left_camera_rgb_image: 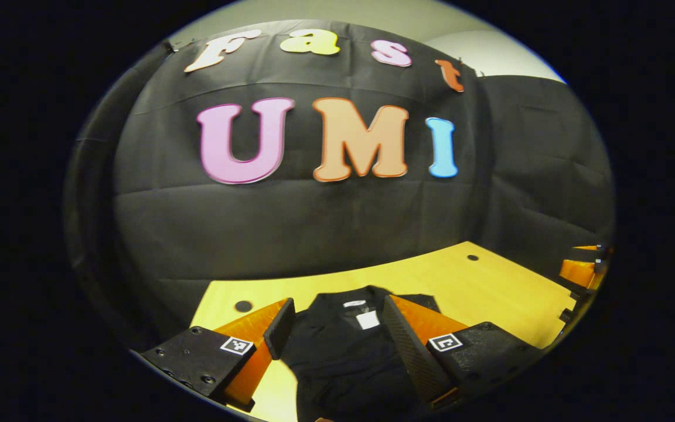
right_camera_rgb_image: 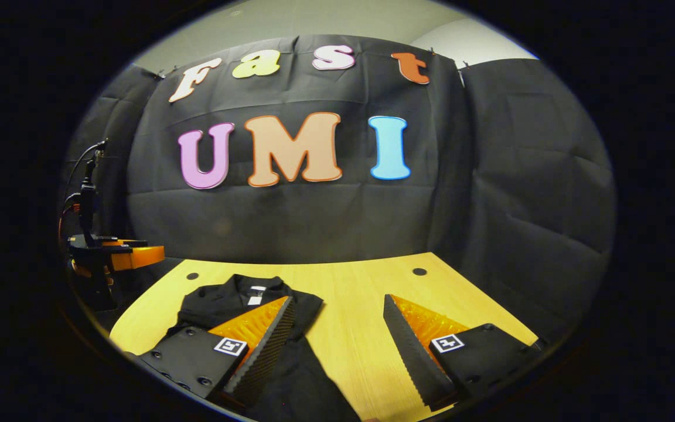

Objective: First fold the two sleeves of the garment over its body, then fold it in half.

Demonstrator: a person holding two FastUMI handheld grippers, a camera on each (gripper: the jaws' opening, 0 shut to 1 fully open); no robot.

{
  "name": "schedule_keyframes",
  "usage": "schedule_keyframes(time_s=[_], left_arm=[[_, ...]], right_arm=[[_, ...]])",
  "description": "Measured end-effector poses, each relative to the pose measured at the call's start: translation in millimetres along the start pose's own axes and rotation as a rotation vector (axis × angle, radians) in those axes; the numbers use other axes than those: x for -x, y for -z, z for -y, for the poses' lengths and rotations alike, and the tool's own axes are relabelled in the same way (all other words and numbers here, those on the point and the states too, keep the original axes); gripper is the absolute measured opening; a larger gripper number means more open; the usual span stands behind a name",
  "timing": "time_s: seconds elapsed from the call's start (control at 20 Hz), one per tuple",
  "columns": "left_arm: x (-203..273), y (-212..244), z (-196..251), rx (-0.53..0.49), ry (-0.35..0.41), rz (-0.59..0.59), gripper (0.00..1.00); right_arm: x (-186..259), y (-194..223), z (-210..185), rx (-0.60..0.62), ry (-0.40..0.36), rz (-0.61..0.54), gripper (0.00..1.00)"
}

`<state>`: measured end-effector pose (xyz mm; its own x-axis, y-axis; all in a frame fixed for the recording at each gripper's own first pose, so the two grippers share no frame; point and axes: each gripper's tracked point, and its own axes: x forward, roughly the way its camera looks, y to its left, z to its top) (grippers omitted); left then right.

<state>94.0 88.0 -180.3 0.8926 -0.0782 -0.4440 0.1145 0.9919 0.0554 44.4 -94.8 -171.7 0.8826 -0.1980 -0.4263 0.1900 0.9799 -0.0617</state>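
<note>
A black garment (left_camera_rgb_image: 343, 357) lies flat on the yellow wooden table (left_camera_rgb_image: 490, 293), collar with a white label toward the far wall. In the left gripper view my left gripper (left_camera_rgb_image: 337, 328) hovers open above the garment's body, its fingers spread to either side of the collar. In the right gripper view the same garment (right_camera_rgb_image: 226, 308) sits at lower left, and my right gripper (right_camera_rgb_image: 337, 334) is open over its right edge and the bare table. The left gripper (right_camera_rgb_image: 120, 255) appears at that view's far left, and the right gripper (left_camera_rgb_image: 583, 269) at the left gripper view's right edge.
Black cloth walls close the booth behind and to the sides. The table (right_camera_rgb_image: 361, 293) has small dark holes near its back corners. Bare wood stretches to the right of the garment.
</note>
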Motion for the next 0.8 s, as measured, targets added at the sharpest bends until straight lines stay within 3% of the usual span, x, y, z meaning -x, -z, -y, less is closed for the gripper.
schedule_keyframes(time_s=[0.05,0.2,0.25,0.6,0.7,0.8], left_arm=[[15.9,3.0,-8.7,0.013,-0.04,-0.001,0.97],[60.9,18.3,-21.0,0.024,-0.128,-0.013,0.93],[74.6,28.8,-22.2,0.028,-0.146,-0.032,0.96],[136.4,108.1,-14.4,0.115,-0.208,-0.173,0.94],[145.9,131.2,-14.6,0.122,-0.221,-0.218,0.97],[154.9,151.9,-14.9,0.116,-0.232,-0.259,0.94]], right_arm=[[1.5,2.1,-0.7,0.022,-0.022,0.0,0.98],[11.0,17.7,-3.7,0.039,-0.082,-0.015,0.99],[15.5,24.2,-2.5,0.038,-0.093,-0.024,0.99],[47.6,78.5,8.2,0.058,-0.126,-0.122,0.98],[54.8,97.0,9.0,0.071,-0.132,-0.16,0.98],[61.8,114.9,8.1,0.085,-0.138,-0.197,0.99]])
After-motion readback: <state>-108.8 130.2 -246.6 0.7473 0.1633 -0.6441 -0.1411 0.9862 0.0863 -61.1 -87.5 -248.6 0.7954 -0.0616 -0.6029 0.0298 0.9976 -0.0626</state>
